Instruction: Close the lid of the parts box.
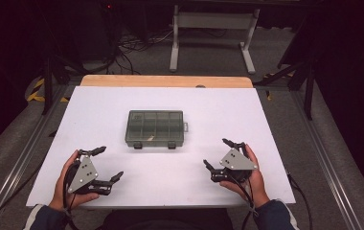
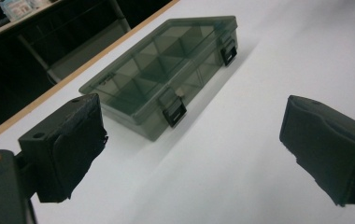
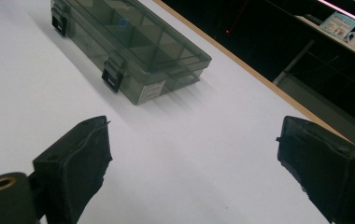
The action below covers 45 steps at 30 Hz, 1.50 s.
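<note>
— Both grippers sit at the near edge of the table (image 1: pixel 103 103), one in each hand. What are they doing?

— Nothing yet. Left gripper (image 1: pixel 107 164) has its jaws spread wide, with nothing between them. Right gripper (image 1: pixel 217 153) is the same, wide apart and holding nothing.

— Where is the box (image 1: pixel 155 128)?

— It lies flat in the middle of the table, farther off than both grippers and between them. Neither one touches it.

— Is the box shut?

— It looks shut. The lid is down, and two black clips (image 2: pixel 175 112) sit on its near side. You can see little rooms inside through the dark lid. Something small and pale lies in one of the near ones, but it is too small to tell what.

— So which step is this?

— It looks like the very start. Both hands are waiting.

— What comes next, then?

— Likely a reach to the far side, toward the box. One gripper may need to steady it while the other works a clip. Each clip is small, so the tip must land right on it.
</note>
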Available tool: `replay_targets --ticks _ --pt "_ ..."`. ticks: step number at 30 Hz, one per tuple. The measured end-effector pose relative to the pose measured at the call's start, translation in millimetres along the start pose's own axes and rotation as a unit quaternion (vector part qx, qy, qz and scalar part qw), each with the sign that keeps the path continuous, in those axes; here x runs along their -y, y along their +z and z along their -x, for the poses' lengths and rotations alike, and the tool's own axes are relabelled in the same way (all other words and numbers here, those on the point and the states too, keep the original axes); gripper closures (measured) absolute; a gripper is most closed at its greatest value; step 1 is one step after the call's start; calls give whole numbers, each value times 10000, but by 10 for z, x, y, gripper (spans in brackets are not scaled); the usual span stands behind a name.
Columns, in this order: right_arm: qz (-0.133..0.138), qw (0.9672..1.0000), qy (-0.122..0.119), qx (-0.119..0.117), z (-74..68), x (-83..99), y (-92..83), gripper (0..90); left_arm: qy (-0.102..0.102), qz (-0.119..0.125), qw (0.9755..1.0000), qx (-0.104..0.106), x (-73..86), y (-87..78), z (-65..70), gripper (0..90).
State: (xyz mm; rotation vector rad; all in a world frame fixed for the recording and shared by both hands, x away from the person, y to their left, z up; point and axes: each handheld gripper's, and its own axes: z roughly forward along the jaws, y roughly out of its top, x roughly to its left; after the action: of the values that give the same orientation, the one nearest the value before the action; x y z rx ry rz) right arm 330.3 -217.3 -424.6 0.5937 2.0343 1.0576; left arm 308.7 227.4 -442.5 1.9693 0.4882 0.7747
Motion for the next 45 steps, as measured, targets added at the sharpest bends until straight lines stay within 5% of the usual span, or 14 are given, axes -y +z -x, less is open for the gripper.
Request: replay_targets --ticks 18,31,45 --pt "-221 9988 434 -21 71 431 -80 99 -372 -339 9987 -30 294 10 -28 72" --pt "-80 9991 421 51 25 399 -95 98 -432 -190 9989 21 304 13 -63 66" --pt "-52 9993 349 140 -9 372 -99 99 -340 -342 9988 10 315 46 -64 65"
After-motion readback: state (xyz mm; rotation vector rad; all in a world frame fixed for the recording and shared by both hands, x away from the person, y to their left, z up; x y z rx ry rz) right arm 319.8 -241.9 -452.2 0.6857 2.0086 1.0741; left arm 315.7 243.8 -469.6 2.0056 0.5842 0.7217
